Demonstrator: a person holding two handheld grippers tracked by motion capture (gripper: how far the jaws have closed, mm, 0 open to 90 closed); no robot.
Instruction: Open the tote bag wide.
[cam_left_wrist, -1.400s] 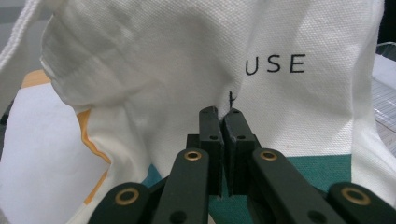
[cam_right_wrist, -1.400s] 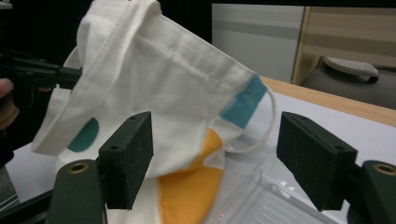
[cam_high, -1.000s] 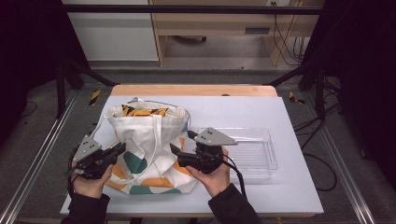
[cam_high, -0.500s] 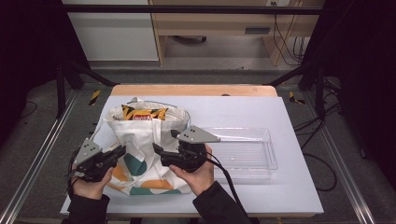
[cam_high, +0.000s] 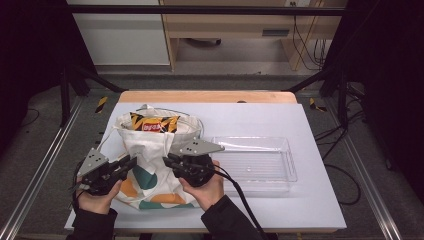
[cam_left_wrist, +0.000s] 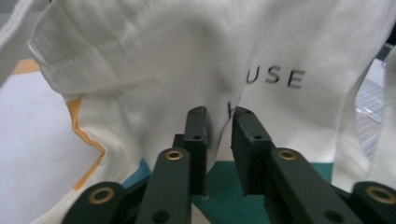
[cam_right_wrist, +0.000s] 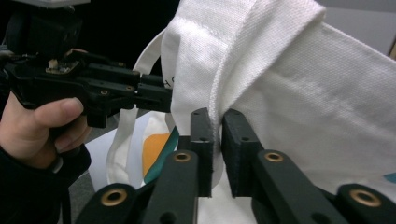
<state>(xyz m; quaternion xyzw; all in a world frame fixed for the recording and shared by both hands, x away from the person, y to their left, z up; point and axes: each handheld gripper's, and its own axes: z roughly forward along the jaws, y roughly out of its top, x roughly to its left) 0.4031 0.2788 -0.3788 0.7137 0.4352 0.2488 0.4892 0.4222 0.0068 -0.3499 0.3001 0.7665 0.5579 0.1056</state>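
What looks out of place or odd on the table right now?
Nothing spilled or damaged. The tote bag lies crumpled with a chip packet poking from its mouth, while the clear tray beside it sits square.

High view overhead facing forward, gripper views close, sharing tote bag (cam_high: 150, 165)

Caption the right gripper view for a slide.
Right gripper pinching the white tote bag's hemmed edge, left gripper alongside.
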